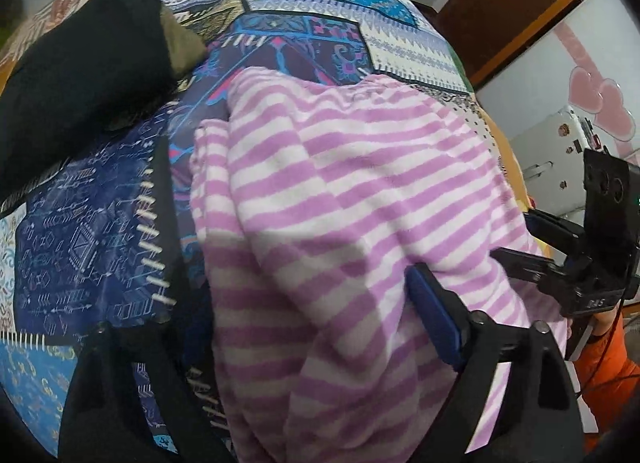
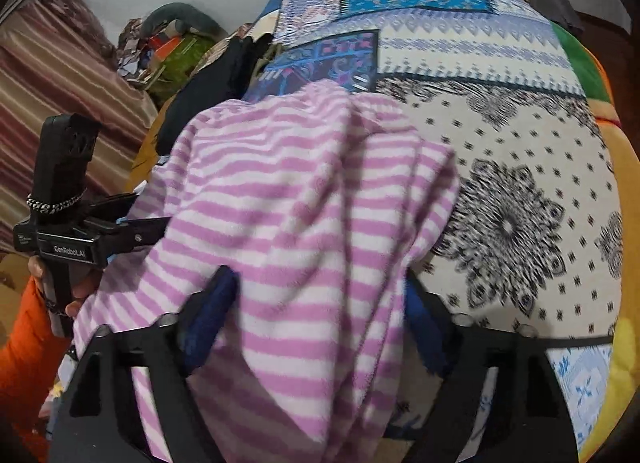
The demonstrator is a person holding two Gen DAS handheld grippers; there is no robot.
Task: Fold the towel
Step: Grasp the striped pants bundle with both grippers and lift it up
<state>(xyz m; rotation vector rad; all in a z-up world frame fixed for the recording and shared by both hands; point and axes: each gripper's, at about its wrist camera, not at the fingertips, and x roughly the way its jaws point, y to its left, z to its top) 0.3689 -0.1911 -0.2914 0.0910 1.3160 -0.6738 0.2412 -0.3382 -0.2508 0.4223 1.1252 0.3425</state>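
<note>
Left tool (image 1: 304, 295) jaws apart astride towel (image 1: 360, 191); black cloth (image 1: 80, 75) left of it. Right tool (image 2: 320, 327) clamped on towel; only its view shows mandala patch (image 2: 508, 227) to its right.

My towel (image 1: 352, 191) is soft, fleecy cloth, matt, in pink and white stripes; the bedspread (image 1: 304, 3) beneath is smooth printed cotton-like cloth with a patchwork pattern. My left gripper (image 1: 296, 311) and right gripper (image 2: 316, 327) are matt black plastic with dark blue rubbery pads (image 1: 434, 315). The black garment (image 1: 80, 75) looks like dull, napless fabric.
</note>
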